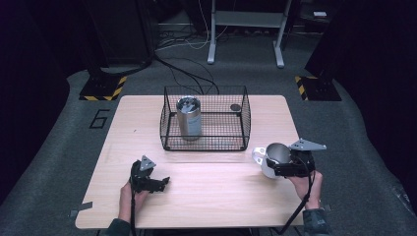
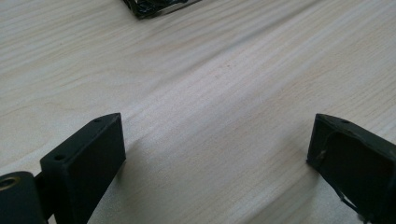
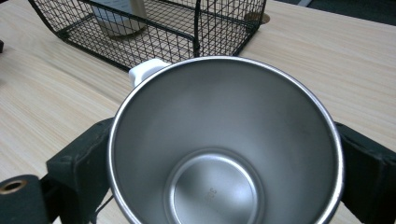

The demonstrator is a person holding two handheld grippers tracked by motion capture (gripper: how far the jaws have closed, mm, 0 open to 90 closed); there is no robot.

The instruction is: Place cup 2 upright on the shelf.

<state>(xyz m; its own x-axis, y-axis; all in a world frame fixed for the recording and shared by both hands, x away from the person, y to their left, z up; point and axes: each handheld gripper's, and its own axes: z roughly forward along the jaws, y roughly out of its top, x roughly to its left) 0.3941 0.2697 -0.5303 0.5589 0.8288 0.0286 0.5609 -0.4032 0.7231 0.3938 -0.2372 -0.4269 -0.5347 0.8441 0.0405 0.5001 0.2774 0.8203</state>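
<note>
I hold a claw in each hand. My right claw point(image 1: 284, 167) pinches a shiny metal cup point(image 1: 274, 158) with a white outside. One black jaw presses on each side of the cup. In the right gripper view I look straight down into the cup point(image 3: 224, 149), and it is bare inside. Its white handle point(image 3: 147, 70) sticks out toward the wire basket point(image 3: 154, 32).

The cup is at the right side of the tabletop point(image 1: 206, 191), near the front right corner of the basket point(image 1: 205, 118). I cannot tell if the cup sits on the wood or hangs just over it.

My left claw point(image 1: 160, 183) is down low at the front left part of the tabletop, well apart from the cup. Its jaws are spread wide, with just light wood point(image 2: 210, 93) between them. It grips nothing.

The black wire basket stands in the middle of the tabletop, toward the far edge. A tall silver can point(image 1: 189, 118) stands upright inside it, on the left side. A small dark round spot point(image 1: 236, 107) is at the back right of the basket.
</note>
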